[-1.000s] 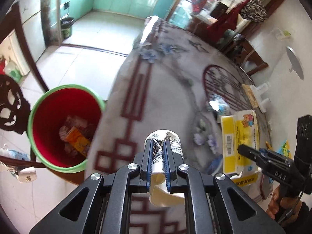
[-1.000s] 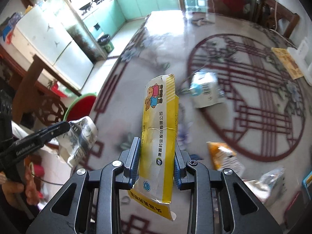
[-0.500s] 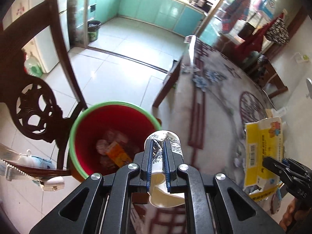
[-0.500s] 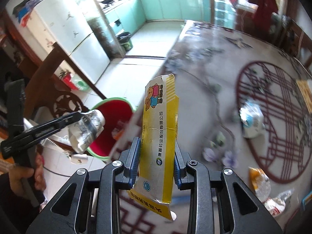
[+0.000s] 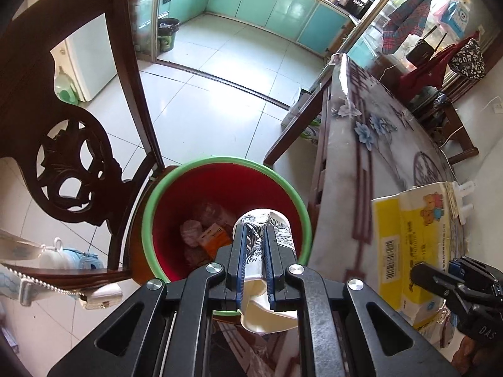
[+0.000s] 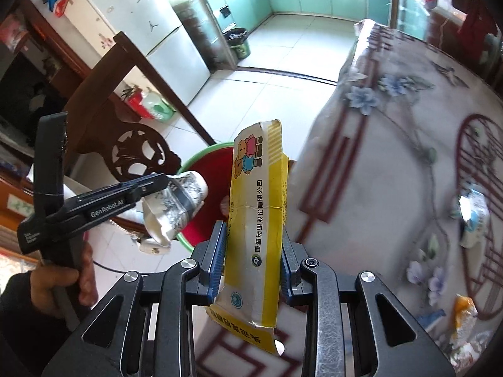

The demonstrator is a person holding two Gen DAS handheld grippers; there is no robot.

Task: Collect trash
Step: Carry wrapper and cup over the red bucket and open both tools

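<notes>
- The left gripper (image 5: 255, 245) is clamped narrow on a crushed paper cup (image 5: 267, 220), held right above the red bin (image 5: 195, 188) so that a release would likely drop it straight in
- The right gripper (image 6: 253, 251) pinches a flattened yellow carton (image 6: 256, 213) upright, beside the table (image 6: 377, 163) edge and short of the bin, probably waiting its turn
- More trash lies on the table: a white wrapper (image 6: 473, 220) and an orange packet (image 6: 465, 311), both well apart from the bin

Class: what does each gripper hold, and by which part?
Left gripper pinches a crushed paper cup across its flattened side. Right gripper clamps a yellow carton near its lower half.
</notes>
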